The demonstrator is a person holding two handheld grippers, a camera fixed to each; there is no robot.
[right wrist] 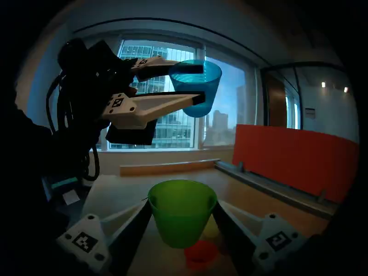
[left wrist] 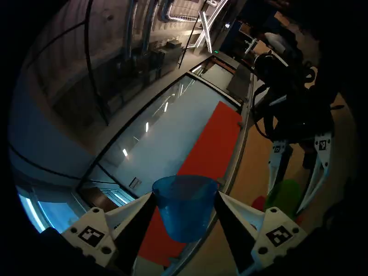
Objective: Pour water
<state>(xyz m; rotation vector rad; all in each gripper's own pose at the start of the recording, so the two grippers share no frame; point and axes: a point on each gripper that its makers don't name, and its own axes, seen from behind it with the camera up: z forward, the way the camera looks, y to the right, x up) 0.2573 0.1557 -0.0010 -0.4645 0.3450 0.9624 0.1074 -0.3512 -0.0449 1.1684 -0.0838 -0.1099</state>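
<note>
A wide glass window wall (right wrist: 184,92) with city towers beyond it runs along the far side. Below it lies the pale wooden counter (right wrist: 119,193), and a long red partition panel (right wrist: 294,156) stands along the counter's right edge.

In the right gripper view the left gripper (right wrist: 200,83) reaches in from the left, high above the counter, with a hand and dark cables behind it. Its white fingers (right wrist: 156,102) are closed to a medium width and press on opposite sides of the translucent blue plastic cup (right wrist: 195,87). That cup is in the air with its rim up, above and beyond the green one. Whether it holds water I cannot tell.

The right gripper (right wrist: 182,207) is low and near. Its fingers (right wrist: 126,221) clamp the translucent green plastic cup (right wrist: 181,216) from both sides, mouth up, just over the counter.

Beneath the green cup, on the near part of the counter, sits a small round red cup (right wrist: 200,255). A blurred yellowish object (right wrist: 211,227) is just behind it.
</note>
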